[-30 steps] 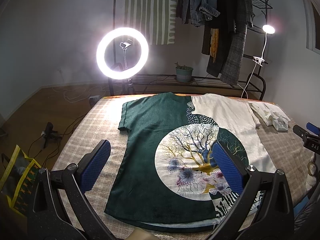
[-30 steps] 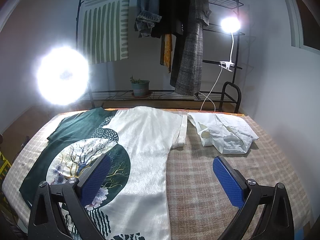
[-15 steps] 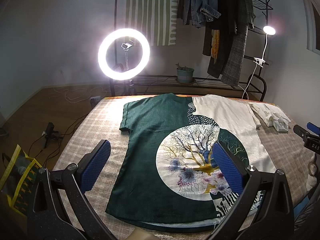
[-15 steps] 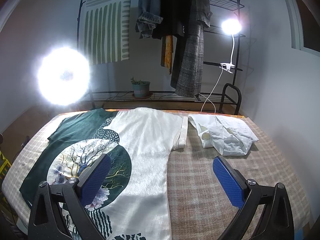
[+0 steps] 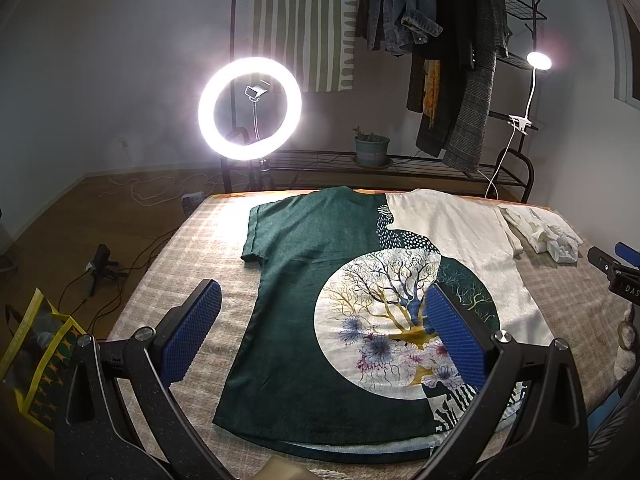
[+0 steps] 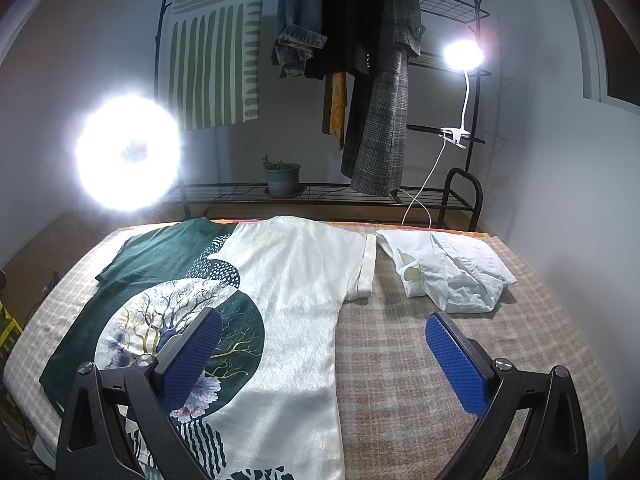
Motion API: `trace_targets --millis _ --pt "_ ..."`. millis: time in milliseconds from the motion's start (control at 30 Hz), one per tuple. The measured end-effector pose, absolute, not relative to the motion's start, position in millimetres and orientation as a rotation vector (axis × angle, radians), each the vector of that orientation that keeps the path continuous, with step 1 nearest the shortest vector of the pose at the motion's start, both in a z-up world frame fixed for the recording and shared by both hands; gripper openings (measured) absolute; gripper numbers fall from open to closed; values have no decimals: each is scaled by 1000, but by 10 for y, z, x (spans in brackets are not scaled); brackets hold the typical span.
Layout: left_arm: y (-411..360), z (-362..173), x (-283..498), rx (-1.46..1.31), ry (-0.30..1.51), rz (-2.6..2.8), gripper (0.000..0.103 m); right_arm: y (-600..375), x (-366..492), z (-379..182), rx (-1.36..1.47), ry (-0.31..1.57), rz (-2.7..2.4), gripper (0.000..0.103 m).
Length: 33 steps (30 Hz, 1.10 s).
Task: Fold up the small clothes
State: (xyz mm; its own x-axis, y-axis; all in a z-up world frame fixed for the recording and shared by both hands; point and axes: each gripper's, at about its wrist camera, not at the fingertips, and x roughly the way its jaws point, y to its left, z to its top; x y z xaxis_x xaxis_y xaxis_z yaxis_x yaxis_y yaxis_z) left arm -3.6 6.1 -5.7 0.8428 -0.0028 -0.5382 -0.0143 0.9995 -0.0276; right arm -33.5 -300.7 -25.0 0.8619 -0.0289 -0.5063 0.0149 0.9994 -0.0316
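A short-sleeved T-shirt, half dark green and half cream, with a round tree-and-flower print (image 5: 360, 300), lies spread flat on the checked bed cover (image 5: 192, 264); it also shows in the right wrist view (image 6: 288, 300). My left gripper (image 5: 320, 320) is open and empty, held above the shirt's lower left part. My right gripper (image 6: 324, 344) is open and empty, above the shirt's right side edge. Its tip shows at the right edge of the left wrist view (image 5: 616, 268).
A crumpled white garment (image 6: 448, 272) lies at the far right of the bed. Behind the bed stand a ring light (image 5: 250, 108), a black clothes rack (image 6: 360, 80) with hanging clothes, a potted plant (image 6: 282, 174) and a clip lamp (image 6: 462, 56). A yellow-trimmed bag (image 5: 36, 344) sits on the floor at left.
Both views have shifted slightly; the shirt sits a touch further right and lower in frame. Both grippers stay open and nothing was touched.
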Motion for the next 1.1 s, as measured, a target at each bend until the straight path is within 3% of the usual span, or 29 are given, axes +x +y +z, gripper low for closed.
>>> trace_targets --millis 800,1100 --pt "292 -162 -55 -36 596 67 103 -2701 -220 -123 -11 554 56 103" --pt "732 -548 -232 -202 700 102 99 -2009 166 71 -114 580 254 103"
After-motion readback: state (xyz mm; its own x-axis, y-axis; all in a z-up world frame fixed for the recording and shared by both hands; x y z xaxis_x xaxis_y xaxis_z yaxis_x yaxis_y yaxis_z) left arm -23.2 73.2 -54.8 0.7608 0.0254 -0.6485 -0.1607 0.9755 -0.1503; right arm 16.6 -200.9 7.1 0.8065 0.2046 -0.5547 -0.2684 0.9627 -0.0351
